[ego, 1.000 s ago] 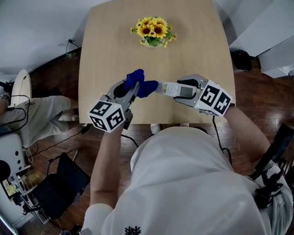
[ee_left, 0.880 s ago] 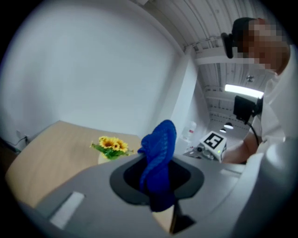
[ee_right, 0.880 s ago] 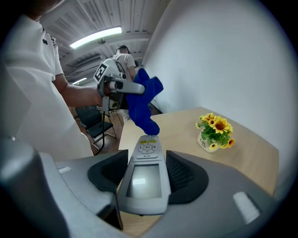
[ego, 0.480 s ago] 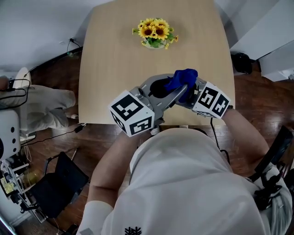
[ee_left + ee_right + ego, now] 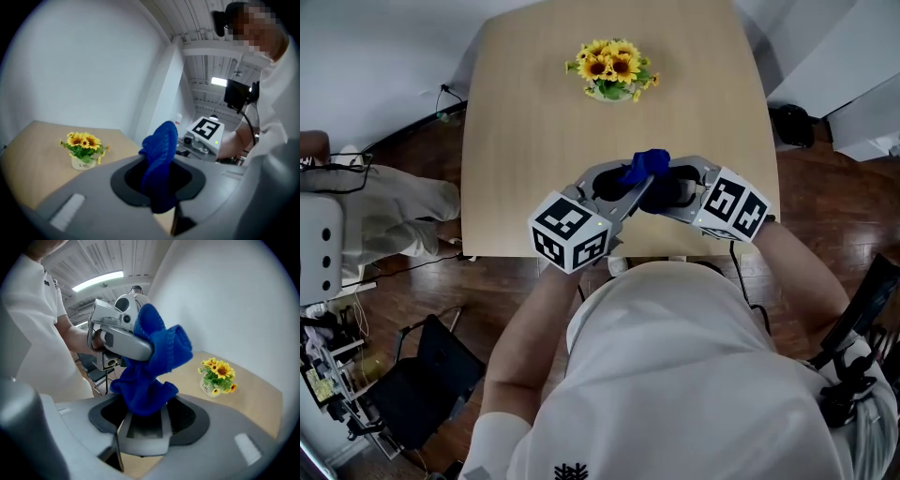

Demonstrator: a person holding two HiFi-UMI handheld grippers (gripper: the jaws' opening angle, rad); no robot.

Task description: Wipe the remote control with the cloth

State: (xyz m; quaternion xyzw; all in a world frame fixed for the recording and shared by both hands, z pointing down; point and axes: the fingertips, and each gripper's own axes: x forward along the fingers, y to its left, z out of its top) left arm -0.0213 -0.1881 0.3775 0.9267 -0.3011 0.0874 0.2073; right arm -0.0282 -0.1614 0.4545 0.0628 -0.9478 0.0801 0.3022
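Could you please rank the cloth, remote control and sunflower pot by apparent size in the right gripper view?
1. Blue fabric cloth
2. Grey remote control, partly covered by it
3. White pot of yellow sunflowers, though farthest away

White short-sleeved shirt (image 5: 675, 366) with a small dark emblem (image 5: 570, 471); grey left gripper (image 5: 630, 184) and right gripper (image 5: 662, 195) carry black-and-white marker cubes (image 5: 570, 234).
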